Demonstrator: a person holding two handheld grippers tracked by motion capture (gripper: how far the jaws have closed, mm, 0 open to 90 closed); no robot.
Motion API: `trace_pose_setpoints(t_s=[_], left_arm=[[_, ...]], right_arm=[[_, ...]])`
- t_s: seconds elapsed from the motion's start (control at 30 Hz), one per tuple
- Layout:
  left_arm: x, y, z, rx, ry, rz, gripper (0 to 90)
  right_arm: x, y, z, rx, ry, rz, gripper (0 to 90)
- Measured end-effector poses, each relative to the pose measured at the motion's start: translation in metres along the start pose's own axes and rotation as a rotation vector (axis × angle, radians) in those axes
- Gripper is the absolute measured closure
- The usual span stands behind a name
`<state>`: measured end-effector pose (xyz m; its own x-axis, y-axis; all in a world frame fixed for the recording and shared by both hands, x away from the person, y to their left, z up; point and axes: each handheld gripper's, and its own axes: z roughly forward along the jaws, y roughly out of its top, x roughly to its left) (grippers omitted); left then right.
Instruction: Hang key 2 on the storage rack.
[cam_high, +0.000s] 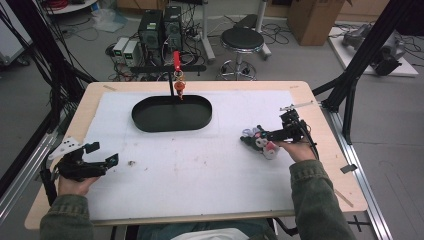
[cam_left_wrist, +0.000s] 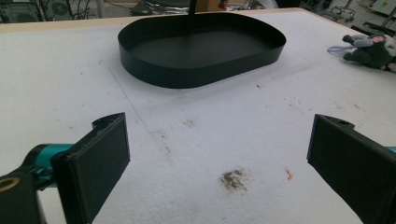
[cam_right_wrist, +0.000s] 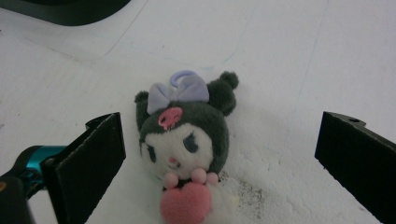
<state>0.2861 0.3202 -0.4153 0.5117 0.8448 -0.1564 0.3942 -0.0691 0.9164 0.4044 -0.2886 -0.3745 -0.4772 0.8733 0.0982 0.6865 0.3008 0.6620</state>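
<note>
Honestly can't read a single word, number, label or brand anywhere here, not on the plush (cam_right_wrist: 184, 140), not on the tray (cam_high: 172, 121), and the boxes (cam_high: 127, 50) on the floor behind the table are way too small and blurry to make out.

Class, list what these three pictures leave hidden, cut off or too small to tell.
- Plush toy: its lower body is cut off by the bottom edge of the right gripper view.
- Same toy in the high view: partly covered by the right gripper.
- Black tray: the far inner floor is hidden behind its wall.
- Red-handled object beyond the tray: too small to identify.
</note>
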Motion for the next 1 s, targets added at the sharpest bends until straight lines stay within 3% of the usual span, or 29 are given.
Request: trace_pose_setpoints(t_s=[0.33,0.63,0.73,0.8,0.83,0.87,1.0], left_arm=[[0.0,0.0,0.0,0.005,0.001,0.002,6.1],[0.0,-0.001,0.0,0.011,0.002,0.001,6.1],[0.0,-0.001,0.0,0.011,0.002,0.001,6.1],[0.0,-0.001,0.0,0.014,0.002,0.005,6.1],[0.0,-0.001,0.0,0.014,0.002,0.005,6.1],[0.0,-0.001,0.0,0.014,0.001,0.005,6.1],[0.0,-0.001,0.0,0.014,0.002,0.005,6.1]], right_arm=[[-0.005,-0.023,0.012,0.037,0.02,0.023,0.6],[-0.006,-0.047,0.029,0.117,0.021,0.025,0.6],[-0.004,-0.053,0.027,0.103,0.012,-0.008,20.8],[-0.001,-0.053,0.025,0.09,0.057,-0.037,36.4],[-0.001,-0.053,0.025,0.09,0.057,-0.037,36.4],[0.004,-0.053,0.023,0.085,0.056,-0.07,44.3],[0.005,-0.053,0.022,0.083,0.045,-0.076,47.4]])
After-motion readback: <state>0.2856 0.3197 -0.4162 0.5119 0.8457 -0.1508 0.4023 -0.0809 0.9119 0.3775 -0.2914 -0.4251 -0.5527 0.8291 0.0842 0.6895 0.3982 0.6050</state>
